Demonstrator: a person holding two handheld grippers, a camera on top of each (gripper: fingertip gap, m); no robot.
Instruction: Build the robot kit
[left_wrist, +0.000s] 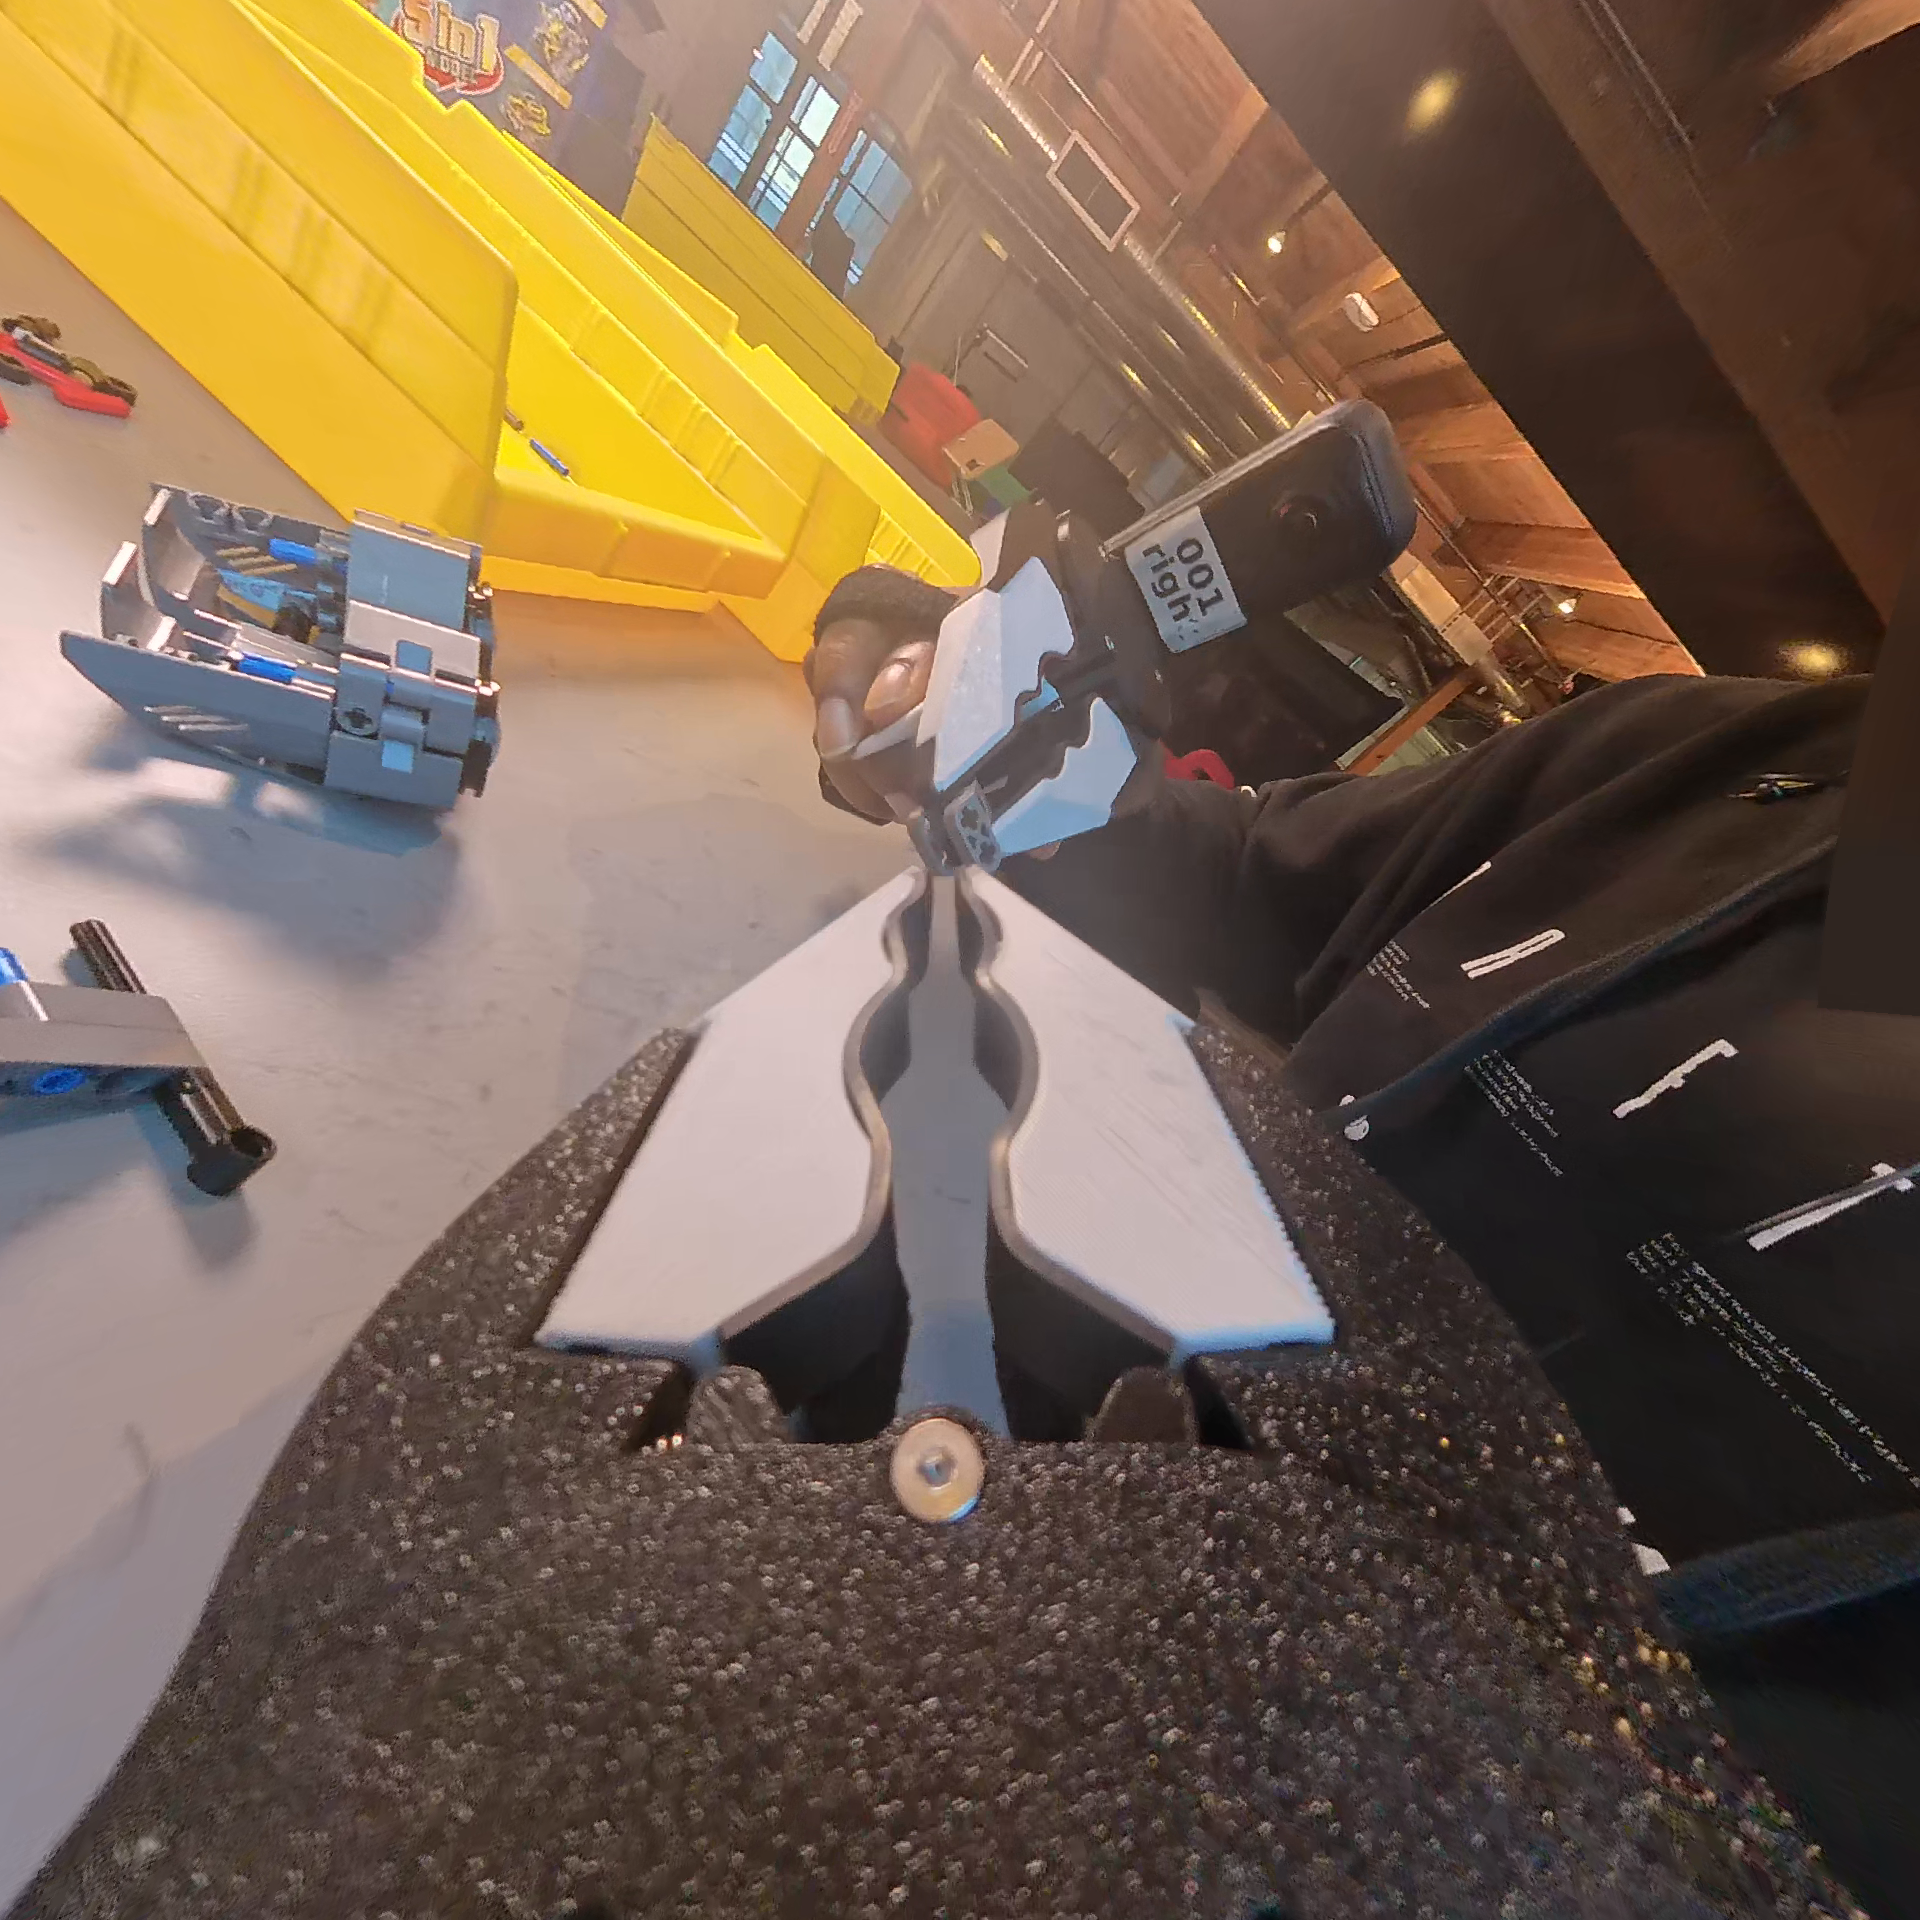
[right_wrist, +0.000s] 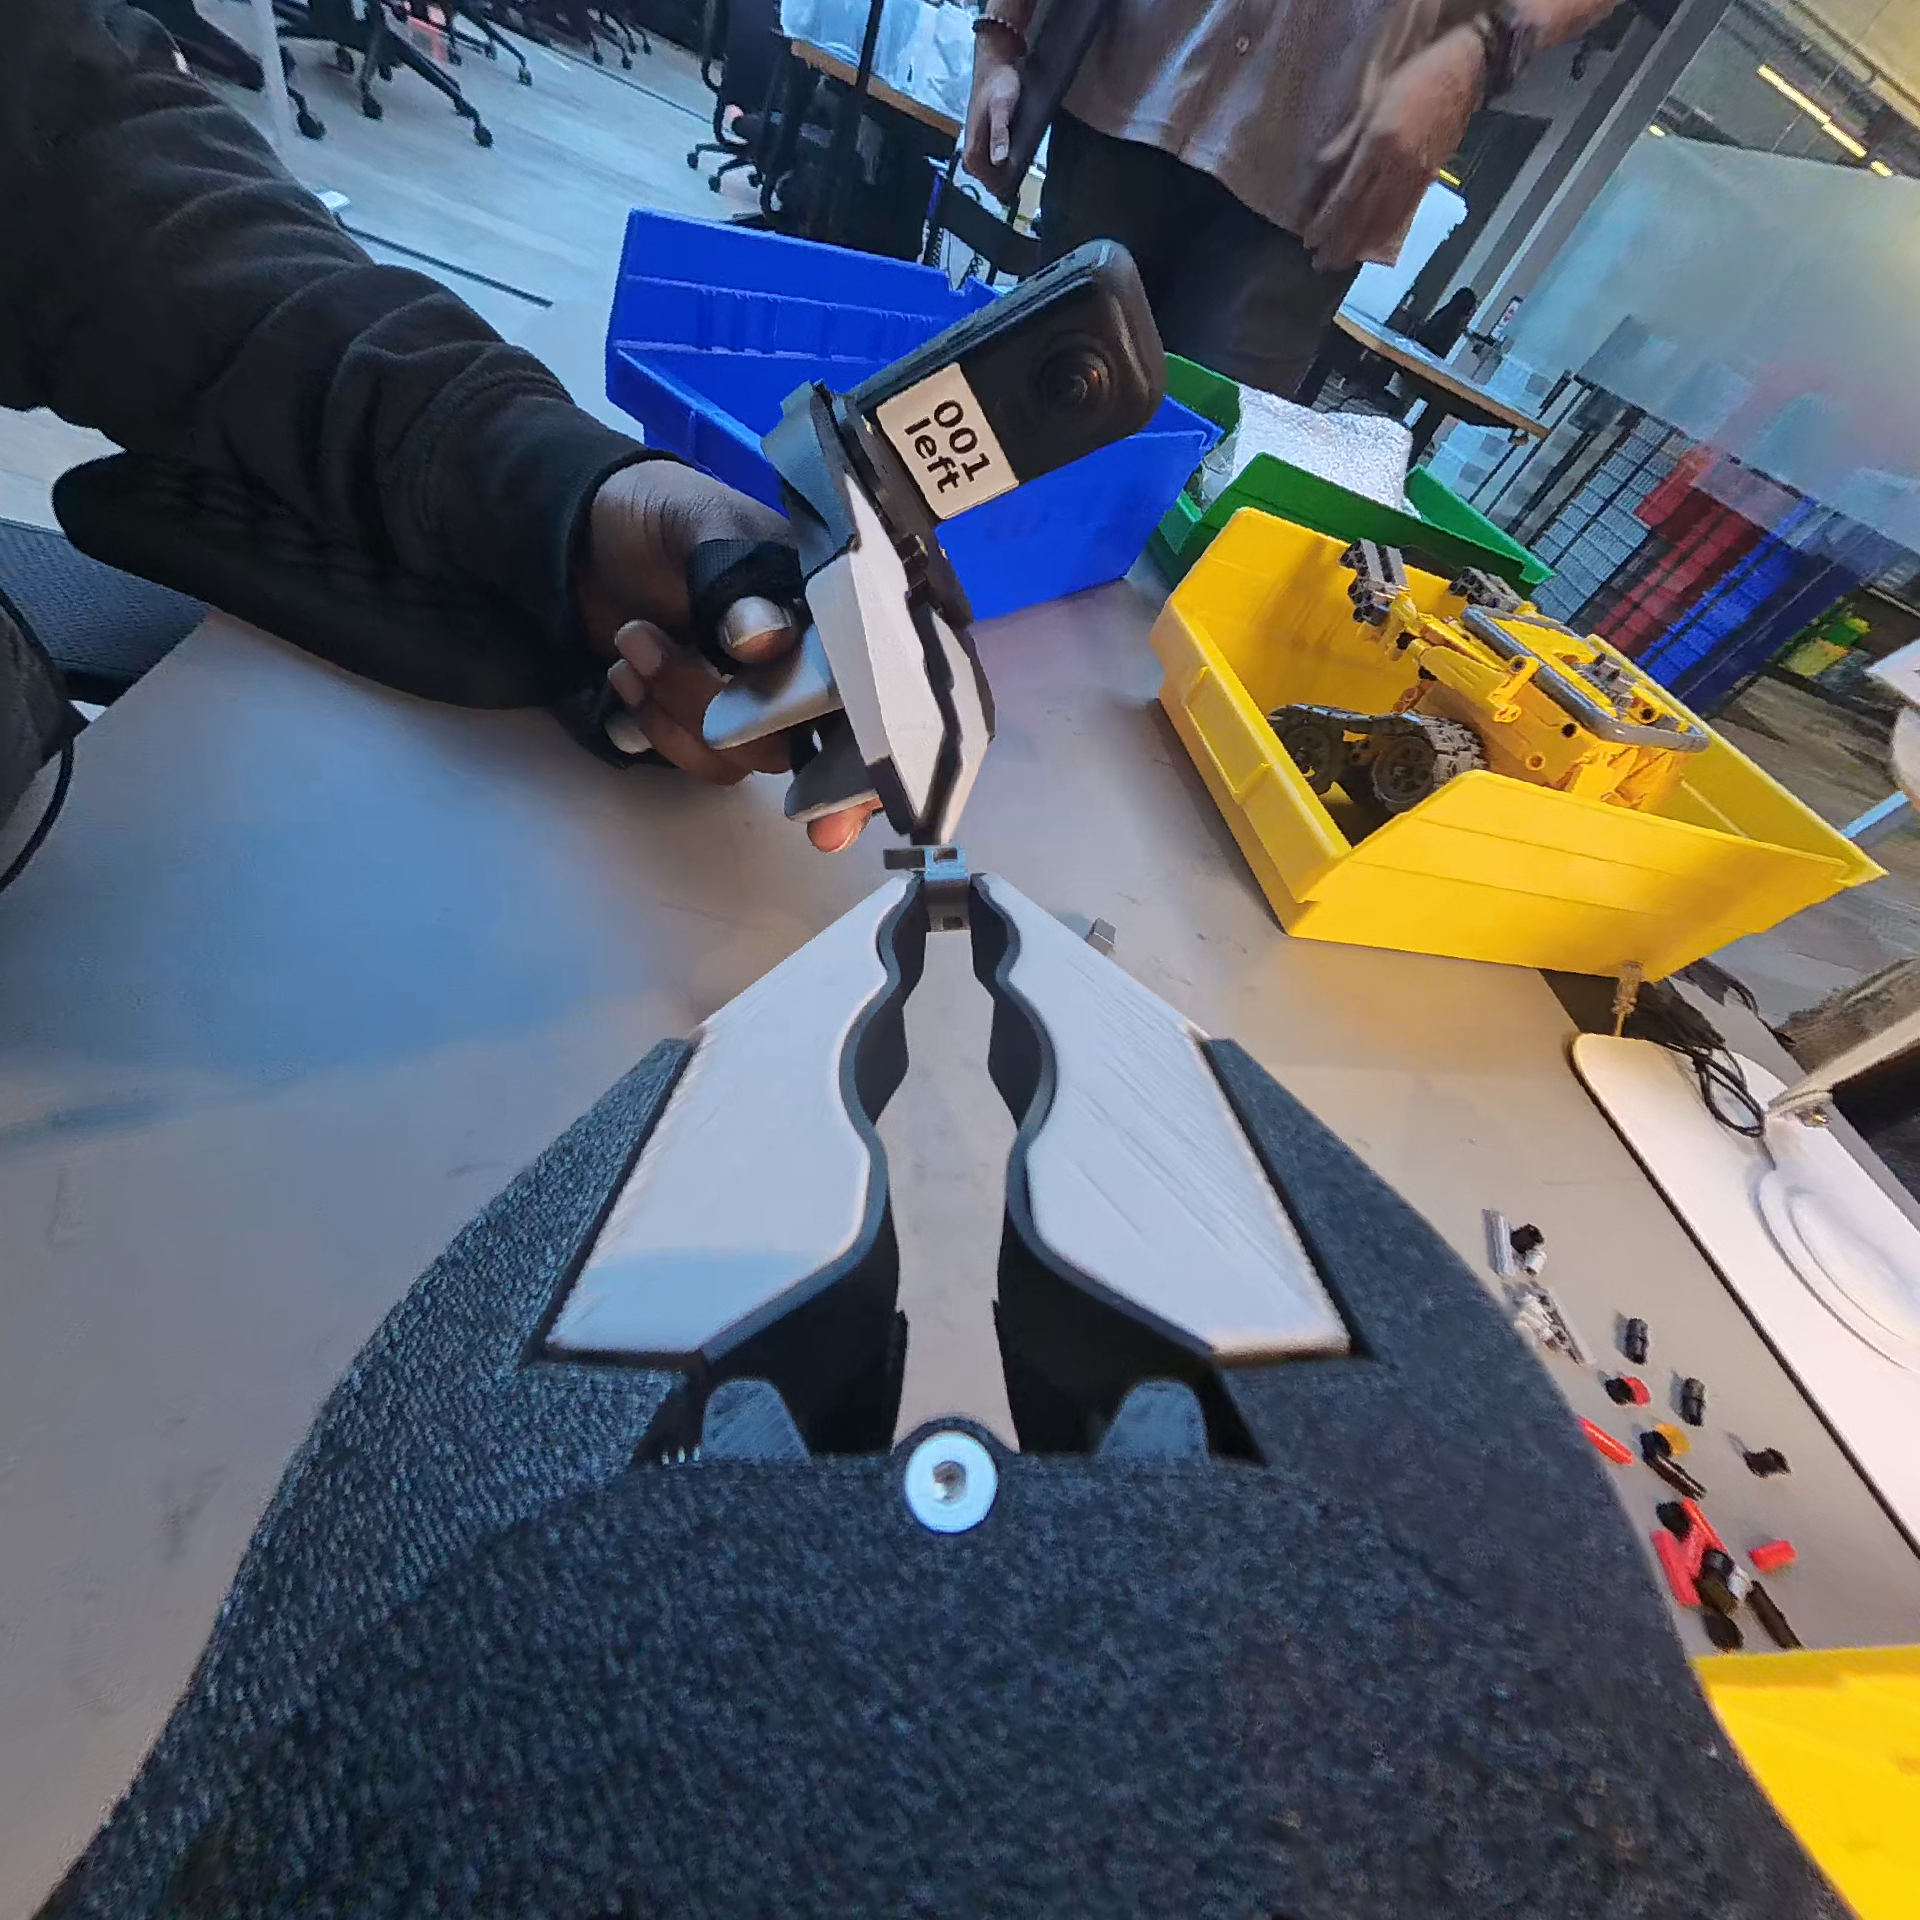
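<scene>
My two grippers meet tip to tip above the grey table (right_wrist: 312, 831). My right gripper (right_wrist: 943, 899) is shut on a small dark grey connector piece (right_wrist: 945, 902). In the left wrist view that gripper (left_wrist: 971, 844) comes in from the upper right with the connector (left_wrist: 975, 834) in its tips. My left gripper (left_wrist: 940, 883) is shut, its tips pinching a thin dark part right under the connector. In the right wrist view the left gripper (right_wrist: 925, 831) points down onto a small flat dark piece (right_wrist: 920, 858) that sits on top of the connector. A hand holds each gripper.
A grey brick-built vehicle section (left_wrist: 301, 665), a grey beam with a black axle (left_wrist: 104, 1049) and yellow bins (left_wrist: 312, 312) lie to the left. A yellow bin (right_wrist: 1558, 883) holds a yellow tracked model. Blue (right_wrist: 790, 312) and green (right_wrist: 1320, 499) bins stand behind. Loose small pieces (right_wrist: 1683, 1475) lie at the right. A person (right_wrist: 1247, 156) stands at the back. Less than 4 cm separates the two grippers' tips.
</scene>
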